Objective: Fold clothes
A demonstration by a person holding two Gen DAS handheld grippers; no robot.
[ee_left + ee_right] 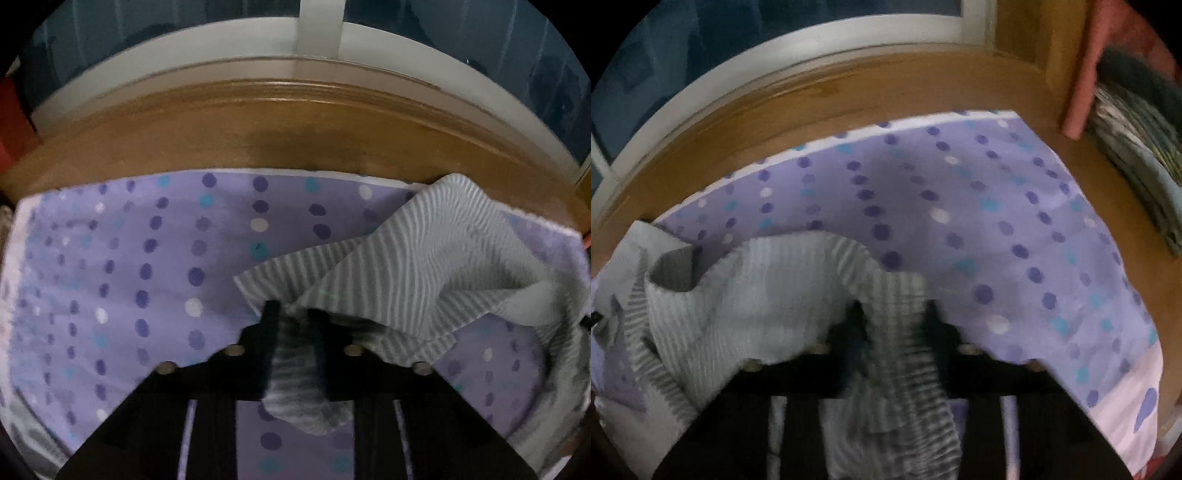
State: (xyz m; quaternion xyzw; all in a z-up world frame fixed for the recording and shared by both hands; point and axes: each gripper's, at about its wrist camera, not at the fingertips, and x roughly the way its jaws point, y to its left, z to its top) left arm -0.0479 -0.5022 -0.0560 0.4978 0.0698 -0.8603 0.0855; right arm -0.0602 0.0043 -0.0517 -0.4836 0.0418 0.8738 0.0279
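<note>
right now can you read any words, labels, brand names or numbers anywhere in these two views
None. The striped garment in both grippers, the dotted purple sheet and the wooden surface show no lettering. The stacked fabrics at the right are patterned but too blurred to read.

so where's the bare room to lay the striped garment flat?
Free: the dotted purple cloth left of the striped garment, up to the wooden ledge; also the cloth's right half, before the folded stack. Crowded: the middle, where both grippers pinch the bunched garment.
</note>
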